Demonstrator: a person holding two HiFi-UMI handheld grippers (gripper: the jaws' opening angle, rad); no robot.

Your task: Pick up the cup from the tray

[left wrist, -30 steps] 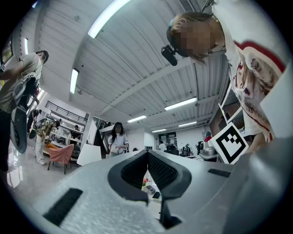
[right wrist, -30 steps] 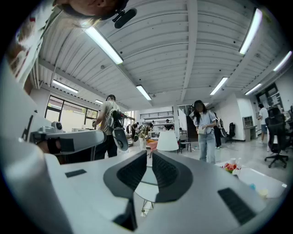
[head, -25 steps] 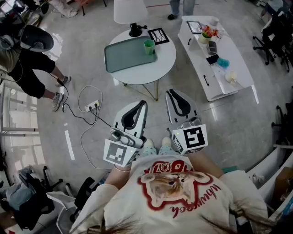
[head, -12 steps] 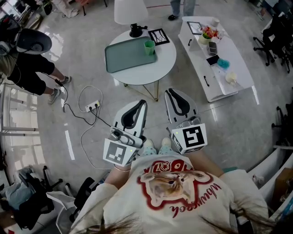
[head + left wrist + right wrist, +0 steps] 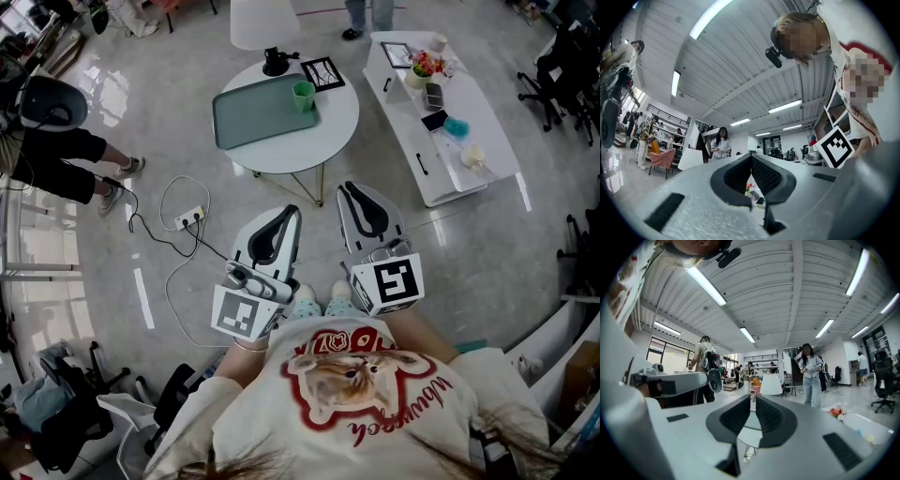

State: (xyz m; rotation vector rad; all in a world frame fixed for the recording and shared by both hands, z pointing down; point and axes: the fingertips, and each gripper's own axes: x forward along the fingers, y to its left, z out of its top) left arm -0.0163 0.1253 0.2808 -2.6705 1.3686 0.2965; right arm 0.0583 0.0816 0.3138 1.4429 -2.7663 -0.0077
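A green cup (image 5: 303, 96) stands upright at the right end of a grey-green tray (image 5: 253, 112) on a round white table (image 5: 323, 131). Both grippers are held low near the person's body, well short of the table. The left gripper (image 5: 293, 211) points toward the table with its jaws together and nothing between them, as the left gripper view (image 5: 751, 157) also shows. The right gripper (image 5: 349, 187) is likewise shut and empty. In the right gripper view (image 5: 753, 397) the round table (image 5: 749, 436) shows through the slit below the jaws. The cup cannot be made out in either gripper view.
A black object (image 5: 275, 64) and a framed picture (image 5: 322, 73) sit at the round table's far edge. A long white low table (image 5: 469, 141) with small items stands to the right. A power strip and cable (image 5: 187, 220) lie on the floor at left, near a standing person (image 5: 52, 141).
The person at the left has shifted further toward the left edge of the view. Both grippers and the cup stay where they were.
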